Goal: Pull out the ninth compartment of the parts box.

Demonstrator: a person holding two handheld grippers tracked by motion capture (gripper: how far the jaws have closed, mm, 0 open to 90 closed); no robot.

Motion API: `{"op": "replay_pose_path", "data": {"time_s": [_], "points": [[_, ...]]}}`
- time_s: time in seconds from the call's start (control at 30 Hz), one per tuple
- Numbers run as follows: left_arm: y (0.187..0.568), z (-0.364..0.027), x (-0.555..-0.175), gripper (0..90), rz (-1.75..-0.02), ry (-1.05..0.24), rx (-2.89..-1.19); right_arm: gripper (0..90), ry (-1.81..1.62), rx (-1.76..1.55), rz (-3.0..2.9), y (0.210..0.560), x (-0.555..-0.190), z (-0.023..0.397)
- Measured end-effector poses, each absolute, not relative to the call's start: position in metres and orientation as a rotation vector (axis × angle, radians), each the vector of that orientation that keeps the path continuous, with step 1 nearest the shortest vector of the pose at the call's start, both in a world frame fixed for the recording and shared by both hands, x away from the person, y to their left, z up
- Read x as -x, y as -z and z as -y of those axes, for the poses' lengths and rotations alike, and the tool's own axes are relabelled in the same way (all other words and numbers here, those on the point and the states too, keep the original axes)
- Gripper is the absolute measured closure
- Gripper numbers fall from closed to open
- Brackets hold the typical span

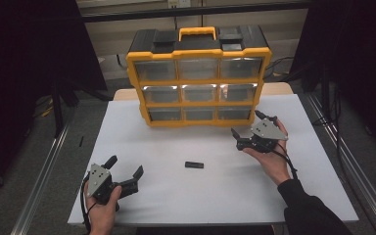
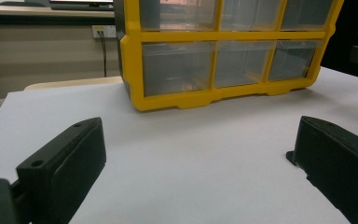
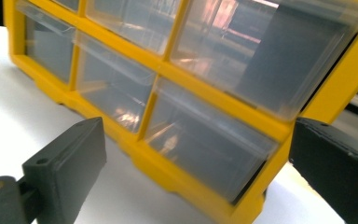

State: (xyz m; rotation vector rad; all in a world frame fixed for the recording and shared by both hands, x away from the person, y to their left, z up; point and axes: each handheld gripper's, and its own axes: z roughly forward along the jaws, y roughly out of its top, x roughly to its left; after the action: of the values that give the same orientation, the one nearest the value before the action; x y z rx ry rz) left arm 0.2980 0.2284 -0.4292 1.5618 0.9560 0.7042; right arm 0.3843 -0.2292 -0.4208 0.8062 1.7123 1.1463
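A yellow and black drawer cabinet with several clear drawers stands at the back of the white table. A small black block lies flat on the table in front of it. My left gripper rests near the front left corner, open and holding nothing, with the block off to its right. In the left gripper view the wide-apart jaws frame bare table and the cabinet beyond. My right gripper is open just before the cabinet's lower right corner. Its own view faces the bottom right drawer at close range.
Metal rails run along the floor on both sides of the table. Dark curtains hang at left and right. A wall socket with a cable shows behind the cabinet. Open table surface lies between the two grippers around the block.
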Motion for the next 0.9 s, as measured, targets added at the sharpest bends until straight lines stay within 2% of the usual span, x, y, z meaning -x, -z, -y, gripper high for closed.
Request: {"op": "replay_pose_path", "data": {"time_s": [0.33, 0.9], "points": [[0.429, -0.229, -0.298, 2.4, -0.955, -0.706, -1.549, 5.0, -0.97, -0.663, -1.722, 0.424, -0.397, 0.222], [0.428, -0.23, -0.298, 2.4, -0.951, -0.712, -1.554, 13.2, -0.587, -0.377, -1.694, 0.434, -0.414, 0.219]]}}
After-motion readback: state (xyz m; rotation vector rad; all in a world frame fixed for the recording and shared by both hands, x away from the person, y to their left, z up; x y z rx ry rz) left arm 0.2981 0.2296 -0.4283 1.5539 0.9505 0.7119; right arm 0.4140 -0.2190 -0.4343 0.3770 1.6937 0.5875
